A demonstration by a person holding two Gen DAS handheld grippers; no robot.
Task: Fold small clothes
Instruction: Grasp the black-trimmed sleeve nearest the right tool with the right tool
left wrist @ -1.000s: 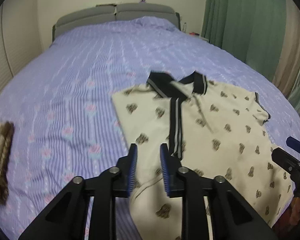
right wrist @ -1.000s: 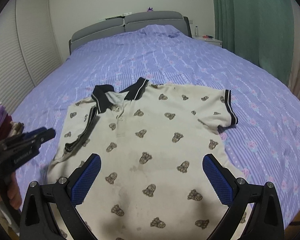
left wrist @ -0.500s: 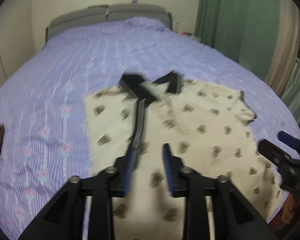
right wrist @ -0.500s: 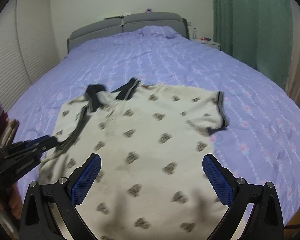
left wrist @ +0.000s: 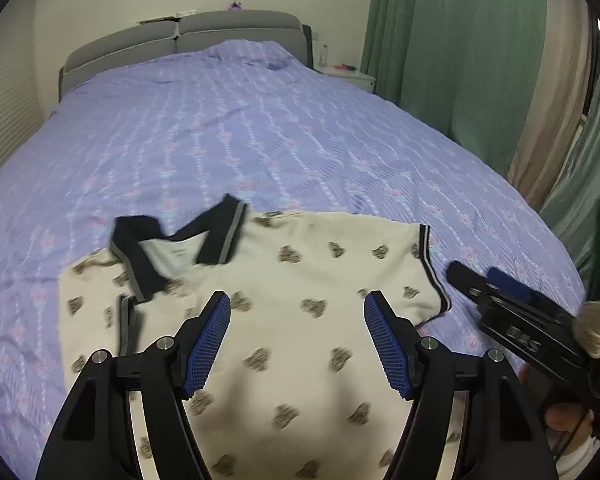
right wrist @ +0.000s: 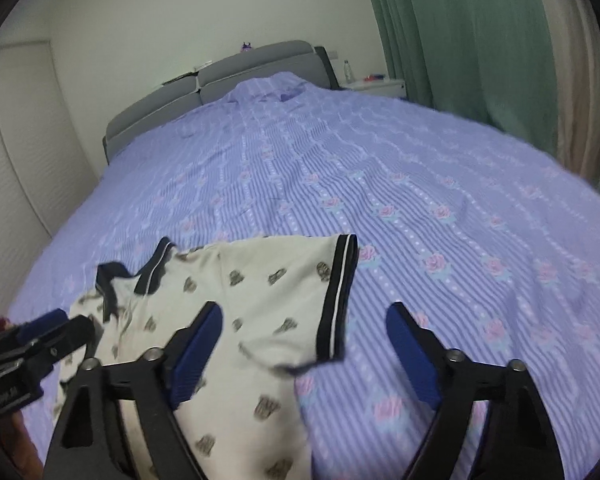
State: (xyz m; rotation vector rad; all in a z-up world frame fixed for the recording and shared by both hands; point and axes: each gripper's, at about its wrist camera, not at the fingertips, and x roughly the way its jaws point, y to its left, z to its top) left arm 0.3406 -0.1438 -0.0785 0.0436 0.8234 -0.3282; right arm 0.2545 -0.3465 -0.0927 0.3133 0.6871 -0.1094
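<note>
Left gripper opened since 1s ago, shirt flat w/ bedspread under

White lettering "DAS" shows on the right gripper body

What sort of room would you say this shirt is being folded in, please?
Most likely a bedroom: the polo shirt lies on a wide bed with a purple striped cover, a grey padded headboard stands against the wall, and green curtains hang beside a small nightstand.
</note>
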